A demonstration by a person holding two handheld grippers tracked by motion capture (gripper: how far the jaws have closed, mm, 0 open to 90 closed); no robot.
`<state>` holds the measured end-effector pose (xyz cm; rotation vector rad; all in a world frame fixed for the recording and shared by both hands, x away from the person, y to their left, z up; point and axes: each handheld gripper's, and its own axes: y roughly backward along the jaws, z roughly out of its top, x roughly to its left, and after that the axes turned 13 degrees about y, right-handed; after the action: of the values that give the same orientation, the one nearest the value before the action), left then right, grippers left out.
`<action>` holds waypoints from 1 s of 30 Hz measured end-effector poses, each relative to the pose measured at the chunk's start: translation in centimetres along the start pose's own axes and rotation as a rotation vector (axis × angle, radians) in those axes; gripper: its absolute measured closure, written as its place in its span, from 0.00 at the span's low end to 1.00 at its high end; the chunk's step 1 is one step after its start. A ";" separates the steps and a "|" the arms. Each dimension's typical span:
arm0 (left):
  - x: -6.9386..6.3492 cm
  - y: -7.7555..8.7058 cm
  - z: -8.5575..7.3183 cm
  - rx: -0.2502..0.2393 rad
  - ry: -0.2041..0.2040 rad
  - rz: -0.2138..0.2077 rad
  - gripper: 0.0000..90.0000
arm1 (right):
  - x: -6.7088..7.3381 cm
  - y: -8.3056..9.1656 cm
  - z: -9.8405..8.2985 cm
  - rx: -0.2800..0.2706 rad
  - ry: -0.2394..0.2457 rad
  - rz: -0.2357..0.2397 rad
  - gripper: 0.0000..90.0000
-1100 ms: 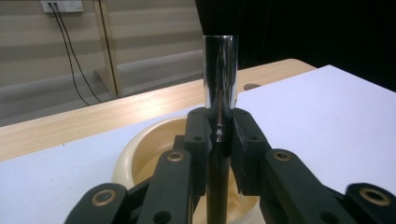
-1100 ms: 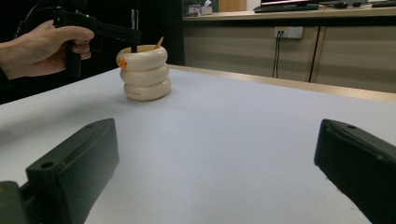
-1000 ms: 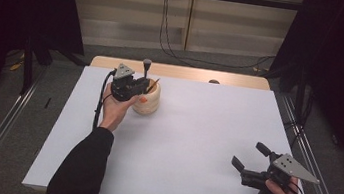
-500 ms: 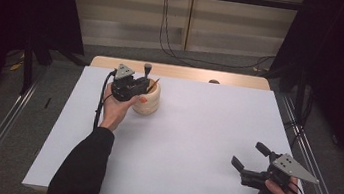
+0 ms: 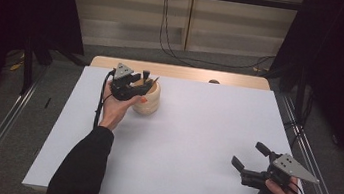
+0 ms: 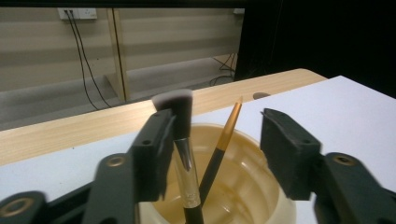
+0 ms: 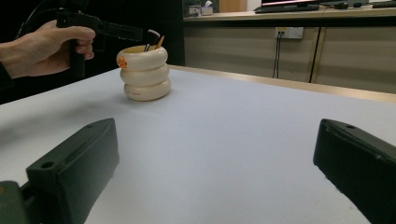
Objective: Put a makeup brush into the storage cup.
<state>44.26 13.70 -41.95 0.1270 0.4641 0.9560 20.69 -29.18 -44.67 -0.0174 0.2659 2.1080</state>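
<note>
A cream ringed holder [image 5: 148, 104] stands at the far left of the white table. In it stand a black-handled makeup brush [image 6: 180, 116] with a pale tip and a thin pointed brush [image 6: 227, 130]. My left gripper [image 5: 148, 81] hovers over the holder's mouth. Its jaws have just been opening and stand apart. The makeup brush leans beside the left jaw, and the other jaw is well clear of both brushes. My right gripper [image 5: 248, 155] is open at the near right, just above the table, with nothing between its jaws. From there the holder [image 7: 145, 74] is seen far off.
A white sheet [image 5: 196, 130] covers the table, with a bare wooden strip [image 5: 183, 72] along its far edge. Metal rails run along both sides on the floor. Cables hang from a wall socket behind the table.
The left gripper's jaws have spread apart over the holder, with the makeup brush standing in it. Neither hand has shifted.
</note>
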 end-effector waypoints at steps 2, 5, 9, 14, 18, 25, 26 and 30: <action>0.3 0.0 0.1 0.005 0.006 0.000 0.40 | -0.1 0.0 -0.1 0.000 0.004 0.000 0.00; 0.2 0.0 0.1 -0.001 0.018 0.000 0.25 | -0.2 0.0 -0.1 0.000 0.001 -0.003 0.00; 0.5 0.0 0.2 -0.005 0.010 0.002 0.17 | -0.3 -0.2 -0.2 -0.002 -0.005 0.003 0.00; 0.6 0.1 0.2 -0.007 0.012 -0.013 0.08 | -0.5 -0.3 -0.2 -0.002 -0.008 0.000 0.00; 0.4 0.3 0.3 -0.015 0.012 -0.025 0.04 | -0.4 -0.2 -0.2 -0.001 -0.007 0.003 0.00; -0.5 1.0 0.5 -0.007 -0.017 -0.057 0.03 | -0.2 0.0 0.0 -0.001 0.000 -0.003 0.00; -0.7 1.1 0.6 0.000 -0.015 -0.062 0.03 | -0.1 -0.1 0.0 -0.003 0.000 -0.004 0.00; -1.5 1.7 0.6 -0.011 -0.040 -0.071 0.02 | 0.0 -0.1 0.1 -0.004 0.000 -0.004 0.00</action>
<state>42.51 13.50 -40.39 0.1188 0.4239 0.8850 20.79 -29.16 -44.60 -0.0202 0.2614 2.1043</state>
